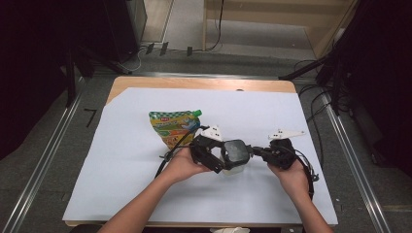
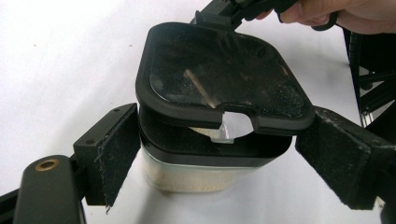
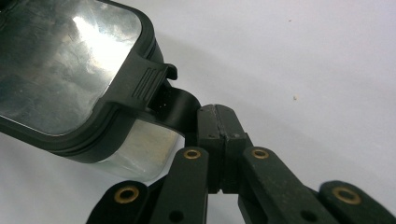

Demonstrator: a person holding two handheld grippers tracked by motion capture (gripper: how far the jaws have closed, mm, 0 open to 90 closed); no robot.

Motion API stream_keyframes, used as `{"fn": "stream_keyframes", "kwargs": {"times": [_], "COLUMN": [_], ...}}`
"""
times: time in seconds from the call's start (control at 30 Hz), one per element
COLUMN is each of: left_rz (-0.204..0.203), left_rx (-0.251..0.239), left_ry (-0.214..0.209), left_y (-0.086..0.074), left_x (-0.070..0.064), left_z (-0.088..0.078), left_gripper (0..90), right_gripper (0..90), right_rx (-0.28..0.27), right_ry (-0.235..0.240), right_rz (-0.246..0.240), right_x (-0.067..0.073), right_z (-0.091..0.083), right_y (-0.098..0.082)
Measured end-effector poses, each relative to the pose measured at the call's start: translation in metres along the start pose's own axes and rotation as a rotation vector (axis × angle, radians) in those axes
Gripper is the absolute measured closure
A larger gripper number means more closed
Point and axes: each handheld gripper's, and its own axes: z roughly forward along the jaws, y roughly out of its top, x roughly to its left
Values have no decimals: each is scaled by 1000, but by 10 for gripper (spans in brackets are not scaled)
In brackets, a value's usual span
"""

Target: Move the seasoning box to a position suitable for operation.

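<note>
A clear container (image 1: 236, 167) with pale contents (image 2: 196, 175) stands on the white sheet near the table's middle. Its black lid (image 2: 224, 79) sits tilted, lifted off the rim on the side nearest the left gripper view's camera. My left gripper (image 2: 215, 163) straddles the container, with both pads (image 2: 109, 156) against its black rim. My right gripper (image 3: 219, 126) comes in from the right, shut on the lid's black tab (image 3: 180, 107) below the ribbed clip. In the high view the left gripper (image 1: 228, 158) and right gripper (image 1: 257, 151) meet at the container.
A green and orange spouted pouch (image 1: 174, 125) lies flat just behind the left hand. The white sheet (image 1: 121, 160) covers most of the wooden table (image 1: 194, 82). Cables trail from both grippers. Metal rails run along both sides of the table.
</note>
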Motion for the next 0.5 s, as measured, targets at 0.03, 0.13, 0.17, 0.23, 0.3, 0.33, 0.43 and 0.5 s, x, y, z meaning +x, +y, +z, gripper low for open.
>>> {"fn": "stream_keyframes", "kwargs": {"times": [0.03, 0.13, 0.17, 0.23, 0.3, 0.33, 0.43, 0.5], "left_rz": [0, -5, -5, -4, 1, 5, 7, 12], "left_rx": [0, 4, 4, 3, 5, 2, 1, -1], "left_ry": [0, -1, -1, 1, 4, 3, -1, -1], "left_y": [0, 2, 2, 3, 5, 5, 7, 8], "left_x": [0, -1, -1, -1, -2, -3, -4, -4], "left_z": [0, -1, -1, -1, -1, 0, 0, -1], "left_gripper": [151, 149, 149, 149, 149, 148, 147, 147], "right_gripper": [900, 900, 900, 900, 900, 900, 900, 900], "right_rx": [0, 1, 1, -2, -2, -3, -4, -4], "right_ry": [0, -2, -2, -3, -4, -5, -6, -7], "right_rz": [0, 0, 0, -4, -1, -3, -3, -4], "right_x": [0, 0, 0, 0, 0, 0, 1, 1], "right_z": [0, 0, 0, 0, 0, 0, -1, -1], "right_y": [0, 0, 0, 0, 0, 0, 0, 0]}}
